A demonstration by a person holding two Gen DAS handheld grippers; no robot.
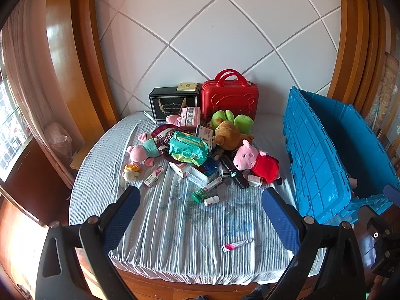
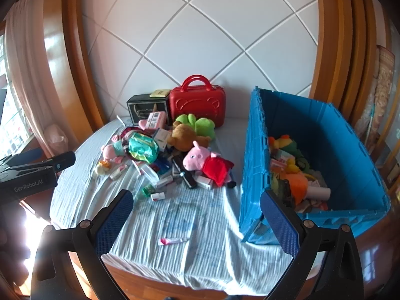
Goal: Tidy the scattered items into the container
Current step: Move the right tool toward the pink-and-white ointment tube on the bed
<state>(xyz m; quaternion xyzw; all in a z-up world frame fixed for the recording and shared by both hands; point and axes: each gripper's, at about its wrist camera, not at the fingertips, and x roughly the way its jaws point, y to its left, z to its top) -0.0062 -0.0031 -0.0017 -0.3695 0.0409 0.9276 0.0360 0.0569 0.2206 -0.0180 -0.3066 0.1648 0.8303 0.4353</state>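
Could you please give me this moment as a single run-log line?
left claw: open, empty | right claw: open, empty | blue crate: partly filled | pile: on bed | small tube: lying apart, nearest

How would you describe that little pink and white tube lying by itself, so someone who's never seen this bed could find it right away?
Start at the big blue crate on the bed's right side, then look at the bare striped sheet in front of the toy pile. The small pink and white tube lies flat there, alone near the bed's front edge. Everything else sits clustered farther back; nothing touches this one.
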